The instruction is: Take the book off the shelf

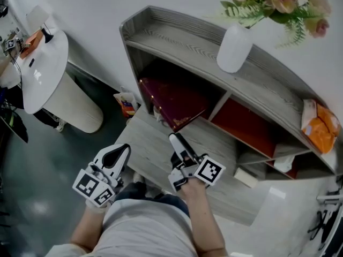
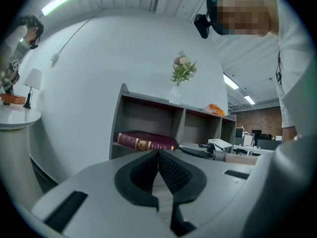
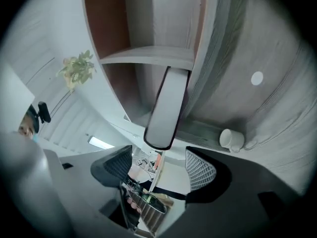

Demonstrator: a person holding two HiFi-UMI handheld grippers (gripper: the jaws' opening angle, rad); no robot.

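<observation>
Right gripper [image 1: 176,141] at frame centre, jaws spread wide and empty.
Its tips sit just short of the maroon book [image 1: 174,100], which lies flat in the left compartment of the grey shelf [image 1: 177,33], one corner jutting out. Left gripper [image 1: 122,150], at the lower left, has its jaws pressed together on nothing.
</observation>
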